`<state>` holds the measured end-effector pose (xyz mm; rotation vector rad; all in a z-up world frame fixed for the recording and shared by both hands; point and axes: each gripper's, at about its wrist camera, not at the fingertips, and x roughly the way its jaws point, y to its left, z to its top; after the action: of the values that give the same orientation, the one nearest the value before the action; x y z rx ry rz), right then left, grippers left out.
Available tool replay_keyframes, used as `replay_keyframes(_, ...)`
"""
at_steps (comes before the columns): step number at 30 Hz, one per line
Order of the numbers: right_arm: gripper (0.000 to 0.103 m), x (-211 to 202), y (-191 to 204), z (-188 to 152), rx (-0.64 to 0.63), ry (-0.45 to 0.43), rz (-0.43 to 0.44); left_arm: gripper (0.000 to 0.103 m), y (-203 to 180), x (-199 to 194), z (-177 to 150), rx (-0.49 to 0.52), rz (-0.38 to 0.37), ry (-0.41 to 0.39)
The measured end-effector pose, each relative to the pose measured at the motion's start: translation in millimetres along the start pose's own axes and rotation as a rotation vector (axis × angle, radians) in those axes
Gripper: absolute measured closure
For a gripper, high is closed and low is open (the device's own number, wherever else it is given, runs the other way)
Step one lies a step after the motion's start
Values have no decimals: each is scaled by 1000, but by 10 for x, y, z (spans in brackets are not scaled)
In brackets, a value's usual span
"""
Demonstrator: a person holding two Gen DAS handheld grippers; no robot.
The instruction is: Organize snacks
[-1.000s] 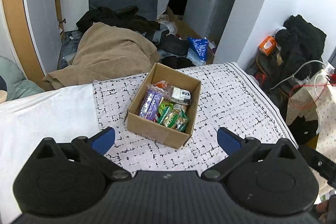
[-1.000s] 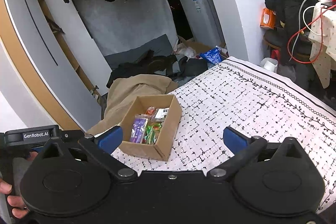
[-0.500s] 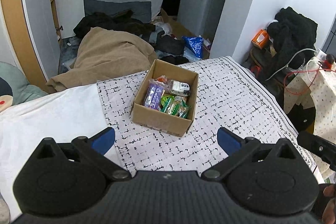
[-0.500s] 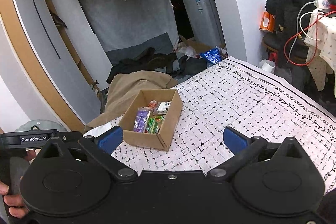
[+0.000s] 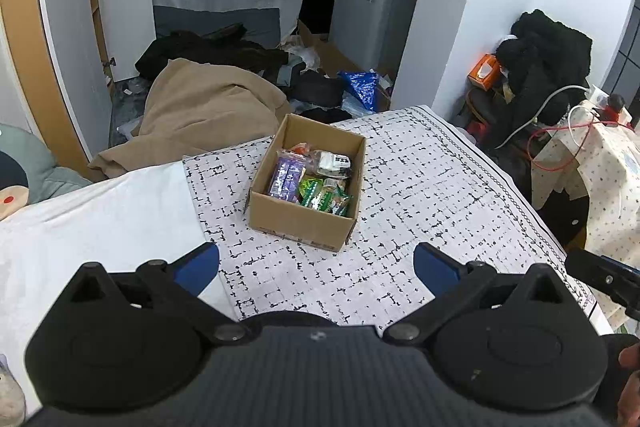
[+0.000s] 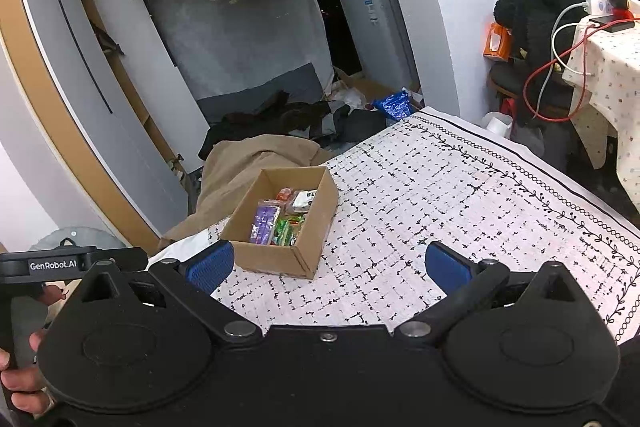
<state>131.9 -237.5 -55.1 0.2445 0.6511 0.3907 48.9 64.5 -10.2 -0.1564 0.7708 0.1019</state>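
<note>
An open cardboard box (image 5: 296, 223) (image 6: 308, 239) stands on the patterned cloth, holding several snack packs: a purple pack (image 5: 286, 177) (image 6: 264, 225), green packs (image 5: 322, 199) (image 6: 286, 231), a white pack (image 5: 334, 163) (image 6: 304, 199) and an orange one (image 5: 300, 148). My left gripper (image 5: 316, 269) hovers open in front of the box, well back from it, with nothing between its blue pads. My right gripper (image 6: 326, 269) is open too, empty, with the box ahead and to the left of its middle.
The black-and-white patterned cloth (image 5: 420, 195) (image 6: 460, 195) covers the surface, with a plain white sheet (image 5: 92, 219) to the left. Beyond its far edge lie a tan blanket (image 5: 208, 107) and dark clothes. A cluttered side table with cables (image 6: 600, 39) stands right. A hand (image 6: 16, 379) holds the left gripper's handle.
Both grippers have drawn back and risen a little, so the box looks smaller and farther away. The box and its snacks have not moved. Both grippers stayed open.
</note>
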Motion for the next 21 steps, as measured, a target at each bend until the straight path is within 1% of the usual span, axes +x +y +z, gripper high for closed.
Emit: replay_keyframes(21, 0, -107, -93, -6, 6, -11, -8, 0, -216, -81, -64, 44, -5, -9)
